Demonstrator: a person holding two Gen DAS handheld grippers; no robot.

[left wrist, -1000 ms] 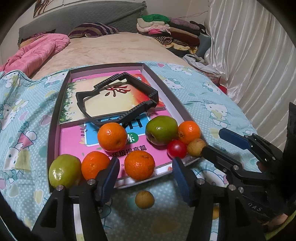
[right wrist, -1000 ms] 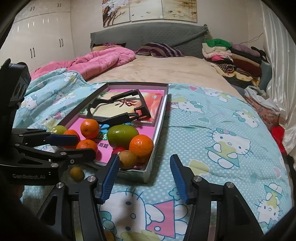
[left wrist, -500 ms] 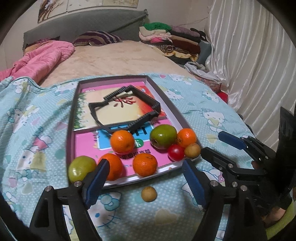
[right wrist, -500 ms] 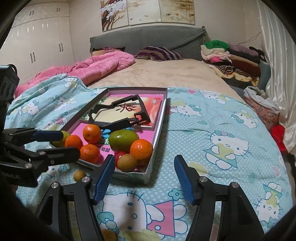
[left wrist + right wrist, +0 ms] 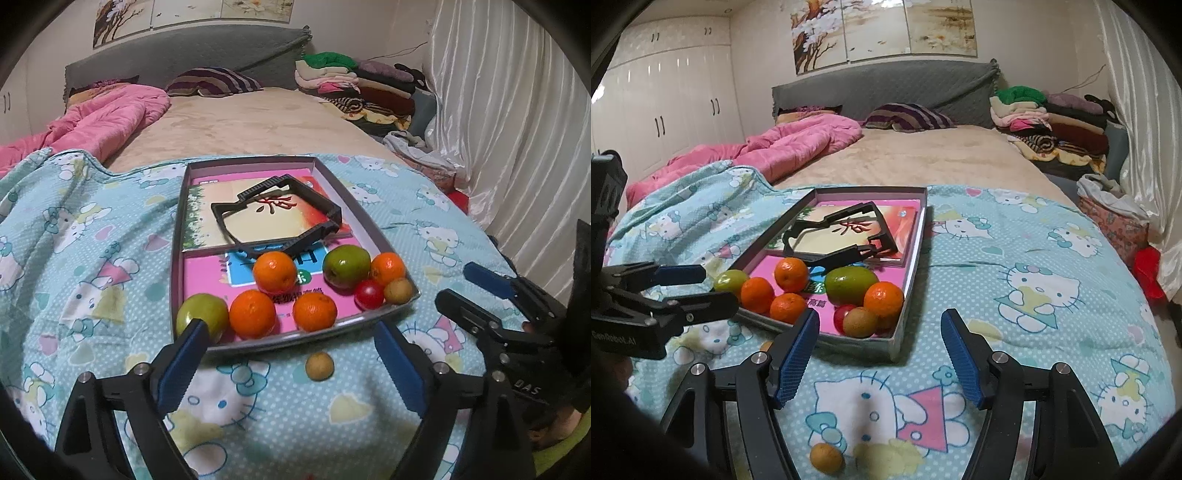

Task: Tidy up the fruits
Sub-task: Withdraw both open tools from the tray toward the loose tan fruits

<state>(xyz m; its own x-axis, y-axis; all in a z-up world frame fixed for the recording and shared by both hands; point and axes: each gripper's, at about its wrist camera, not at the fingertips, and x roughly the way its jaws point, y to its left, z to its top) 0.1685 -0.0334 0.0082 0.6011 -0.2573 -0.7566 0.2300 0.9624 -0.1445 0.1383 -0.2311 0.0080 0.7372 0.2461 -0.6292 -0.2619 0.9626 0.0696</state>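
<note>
Four round oranges (image 5: 275, 272), two green apples (image 5: 346, 266), a red cherry tomato (image 5: 369, 294) and a small tan fruit (image 5: 398, 290) crowded the shallow grey cardboard tray's (image 5: 177, 236) six-o'clock end. Another tan fruit (image 5: 320, 365) lay on the blue cartoon-cat bedspread (image 5: 92, 240) at six o'clock of the tray. The left gripper (image 5: 291, 363) and right gripper (image 5: 880, 360) had their jaws spreading apart, both empty.

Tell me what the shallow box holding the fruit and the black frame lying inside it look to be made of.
The shallow box looks like matte grey cardboard: thin, straight, folded-looking walls with sharp corners, though thin plastic can't be ruled out. The black frame looks like matte moulded plastic: uniform black, ribbed edges, rigid angular outline.
</note>
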